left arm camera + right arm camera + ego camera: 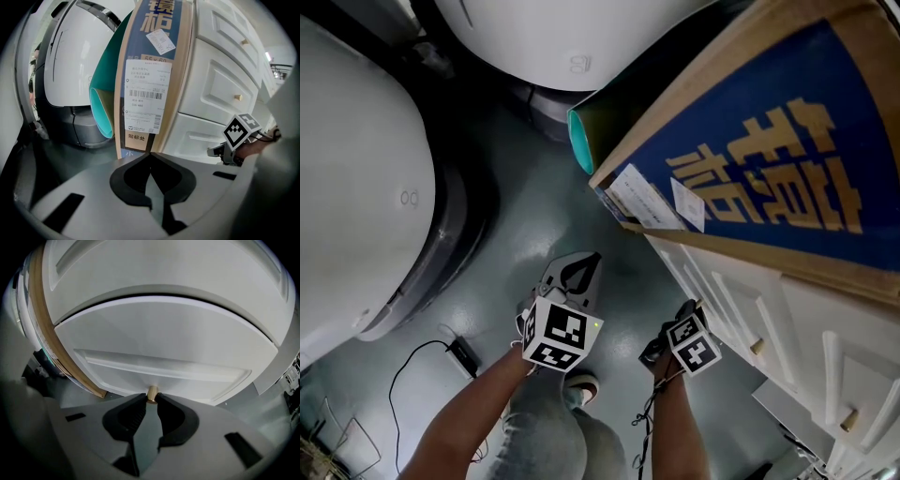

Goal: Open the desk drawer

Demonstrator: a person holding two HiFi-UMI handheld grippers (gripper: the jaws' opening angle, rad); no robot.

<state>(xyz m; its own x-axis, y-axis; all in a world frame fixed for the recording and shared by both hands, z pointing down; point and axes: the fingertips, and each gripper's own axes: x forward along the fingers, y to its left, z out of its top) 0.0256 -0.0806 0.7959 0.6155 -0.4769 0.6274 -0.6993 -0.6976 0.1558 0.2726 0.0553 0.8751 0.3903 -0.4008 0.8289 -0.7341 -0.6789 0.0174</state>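
Grey-green glossy floor point(534, 216) runs between two big white rounded shells point(356, 187) and a white panelled wooden desk point(787, 319), which fills the right edge of the head view. A long flat cardboard box with a blue printed face point(769, 122) leans against the desk's end, and a rolled teal sheet point(579, 141) is tucked behind it. Near the floor's lower left edge lies a black power adapter with its thin cable point(461, 352).

The right gripper point(151, 401) points down at the white drawer front with a recessed panel point(164, 343). This is the lowest front seen on the desk in the left gripper view. The drawer sits flush and closed, with a dark seam along its upper edge. A small round brass-coloured knob point(152, 391) stands at the middle of the front, just under the panel's lower edge. The right jaws have it between their tips, and both black tips touch its sides.

The left gripper point(150, 155) hangs over bare floor beside the desk, well clear of the drawers. Its jaws are pressed together with nothing between them, and it aims toward the foot of the cardboard box.
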